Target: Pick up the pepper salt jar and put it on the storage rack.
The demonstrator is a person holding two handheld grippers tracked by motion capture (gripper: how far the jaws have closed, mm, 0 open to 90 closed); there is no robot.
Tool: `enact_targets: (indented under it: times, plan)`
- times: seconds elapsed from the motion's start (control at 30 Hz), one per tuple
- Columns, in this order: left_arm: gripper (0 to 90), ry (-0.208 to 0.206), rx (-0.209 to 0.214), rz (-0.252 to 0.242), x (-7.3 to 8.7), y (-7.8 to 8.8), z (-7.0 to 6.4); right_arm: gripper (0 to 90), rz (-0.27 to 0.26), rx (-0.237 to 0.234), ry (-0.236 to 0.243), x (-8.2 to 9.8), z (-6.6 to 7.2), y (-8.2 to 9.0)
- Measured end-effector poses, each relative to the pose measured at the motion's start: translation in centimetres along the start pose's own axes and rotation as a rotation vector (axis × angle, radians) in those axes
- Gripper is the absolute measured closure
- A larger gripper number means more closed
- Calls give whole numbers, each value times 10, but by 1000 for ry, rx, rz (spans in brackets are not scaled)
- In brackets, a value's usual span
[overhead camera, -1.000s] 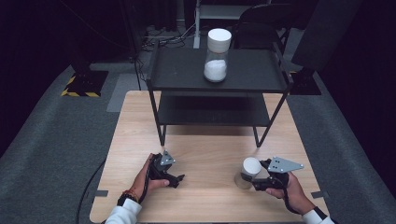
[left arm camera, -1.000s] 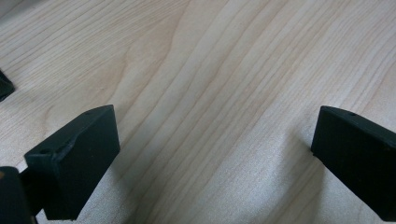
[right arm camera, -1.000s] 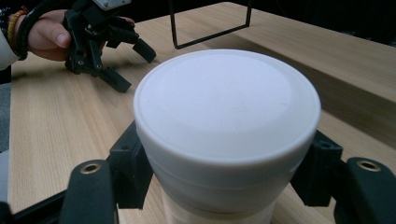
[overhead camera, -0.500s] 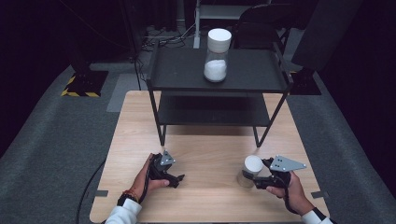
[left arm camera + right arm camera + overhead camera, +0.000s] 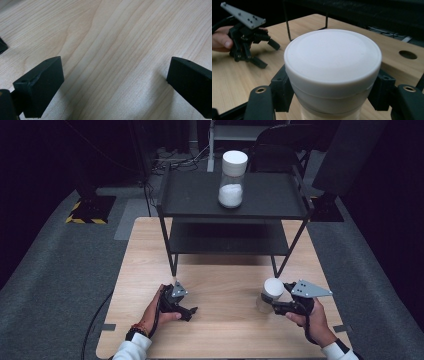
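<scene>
Right tool pinching jar near table edge; left tool spread.

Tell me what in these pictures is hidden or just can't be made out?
- Right gripper view: the held jar shows its white lid; its body and contents are cut off by the bottom edge.
- High view: the rack has a lower shelf, partly hidden under its top.
- Left gripper view: beyond the open left gripper, bare table.
</scene>
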State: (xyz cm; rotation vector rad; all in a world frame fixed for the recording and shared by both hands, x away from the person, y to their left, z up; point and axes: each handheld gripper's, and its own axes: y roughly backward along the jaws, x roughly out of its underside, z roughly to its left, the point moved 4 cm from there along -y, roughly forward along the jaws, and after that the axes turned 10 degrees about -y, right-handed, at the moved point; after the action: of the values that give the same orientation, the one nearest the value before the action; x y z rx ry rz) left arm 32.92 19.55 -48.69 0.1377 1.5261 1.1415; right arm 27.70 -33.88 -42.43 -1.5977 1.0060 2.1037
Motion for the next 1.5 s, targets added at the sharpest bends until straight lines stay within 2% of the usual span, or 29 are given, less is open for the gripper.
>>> enact_targets:
  times: [0.2,0.37,0.7,0.87,0.97,1.33,1.5]
  plan:
    - [10,0,0,0,0,0,0,335,-27,28,12,-23,5,3]
    - [10,0,0,0,0,0,0,335,-46,53,4,-40,9,5]
    - [10,-1,0,0,0,0,0,335,-61,60,16,-69,14,3]
    - [10,-1,0,0,0,0,0,336,-71,63,2,-85,15,3]
    - [10,-1,0,1,0,0,0,336,-75,80,7,-94,18,2]
    - [8,0,-1,1,0,0,0,335,-93,125,16,-118,27,-1]
    - [8,0,-1,2,0,0,0,336,-112,122,15,-128,30,0]
